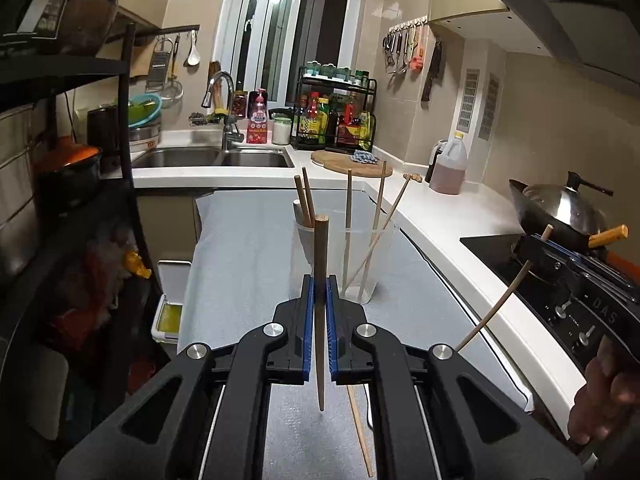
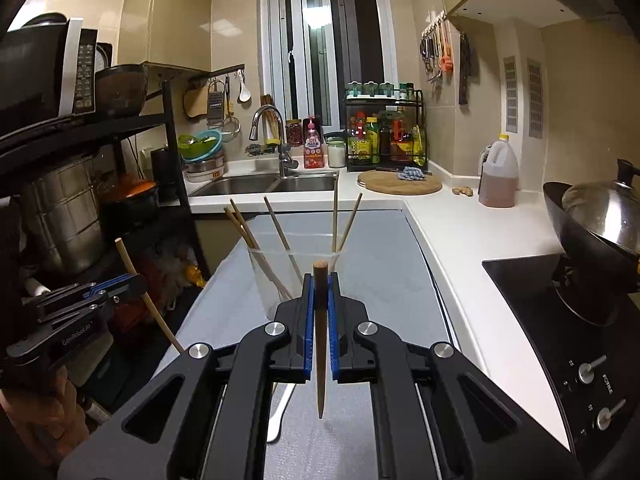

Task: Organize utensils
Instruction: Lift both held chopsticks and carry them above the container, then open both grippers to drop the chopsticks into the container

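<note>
Left wrist view: the left gripper is clamped tight on a wooden chopstick, held upright above the grey mat. Two clear cups with more chopsticks stand near the mat's far edge.

Right wrist view: the right gripper is pinched shut on its own chopstick, same upright pose, just in front of the cups.

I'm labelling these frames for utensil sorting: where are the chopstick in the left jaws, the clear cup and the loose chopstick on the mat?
held chopstick [image 1: 321,248]: left wrist view, upper shaft above the jaws.
clear cup [image 1: 370,264]: left wrist view, front wall.
loose chopstick [image 1: 362,436]: left wrist view, mid shaft on the mat.
</note>
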The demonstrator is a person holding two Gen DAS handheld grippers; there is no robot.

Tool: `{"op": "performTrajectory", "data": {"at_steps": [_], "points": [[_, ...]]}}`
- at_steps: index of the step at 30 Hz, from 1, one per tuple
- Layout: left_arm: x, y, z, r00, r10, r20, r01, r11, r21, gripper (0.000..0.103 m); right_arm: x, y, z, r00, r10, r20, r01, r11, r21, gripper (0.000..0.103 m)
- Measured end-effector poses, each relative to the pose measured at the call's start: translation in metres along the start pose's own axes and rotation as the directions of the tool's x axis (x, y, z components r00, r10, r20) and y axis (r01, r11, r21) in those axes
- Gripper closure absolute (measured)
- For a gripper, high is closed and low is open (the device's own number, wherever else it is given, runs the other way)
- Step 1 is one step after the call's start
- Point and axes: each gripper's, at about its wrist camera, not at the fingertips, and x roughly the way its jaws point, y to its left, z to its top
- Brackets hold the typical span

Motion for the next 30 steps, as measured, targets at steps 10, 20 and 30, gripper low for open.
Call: {"op": "performTrajectory", "data": {"at_steps": [10,20,30], "points": [[0.023,0.006,0.051,0.999,-0.045,-0.024,0.045,0.999,-0.025,0.097,0.022,-0.002,0.051,0.999,0.034,0.040,-0.035,0.999,0.019,0.097],[0.041,0.002,0.135,0.994,-0.089,0.063,0.090,0.996,-0.021,0.097,0.049,-0.004,0.127,0.989,0.055,0.139,-0.057,0.998,0.007,0.097],[0.108,0.015,0.170,0.997,-0.058,0.058,0.062,0.997,-0.054,0.097,0.115,-0.008,0.139,0.989,0.059,0.137,-0.062,0.998,0.015,0.097]]}}
